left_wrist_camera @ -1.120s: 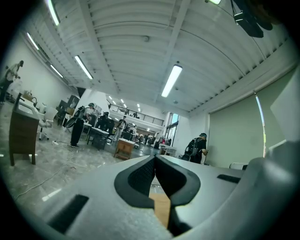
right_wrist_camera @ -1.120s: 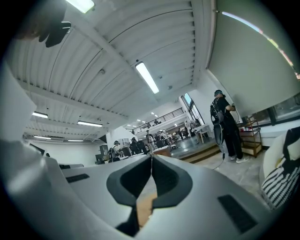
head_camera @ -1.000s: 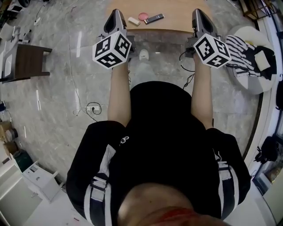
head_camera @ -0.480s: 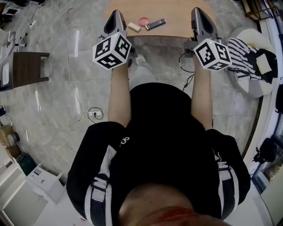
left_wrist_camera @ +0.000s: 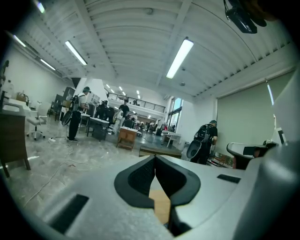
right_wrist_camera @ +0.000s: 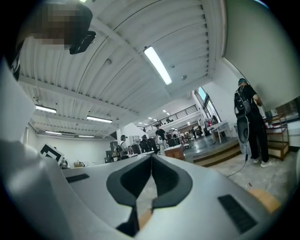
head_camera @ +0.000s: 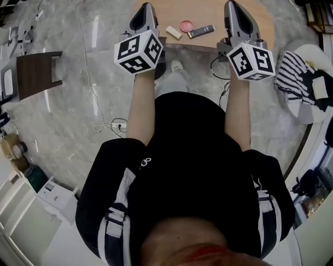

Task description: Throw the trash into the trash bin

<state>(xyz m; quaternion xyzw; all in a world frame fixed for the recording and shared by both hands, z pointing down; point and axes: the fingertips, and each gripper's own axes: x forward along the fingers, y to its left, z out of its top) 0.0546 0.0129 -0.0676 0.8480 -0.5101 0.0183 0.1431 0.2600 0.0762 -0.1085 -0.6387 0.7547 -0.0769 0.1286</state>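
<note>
Though shut, left tool (head_camera: 147, 7) and right tool (head_camera: 231, 5) astride trash (head_camera: 186, 26).

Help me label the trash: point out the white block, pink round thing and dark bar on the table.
white block (head_camera: 174, 32), head view, its top face.
pink round thing (head_camera: 186, 26), head view, its centre.
dark bar (head_camera: 201, 31), head view, halfway along it.

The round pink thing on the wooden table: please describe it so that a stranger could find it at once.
The wooden table stands at the top of the head view. Three small things lie near its front edge. The round pink thing is the middle one, between a pale block and a dark bar; it alone is round.
</note>
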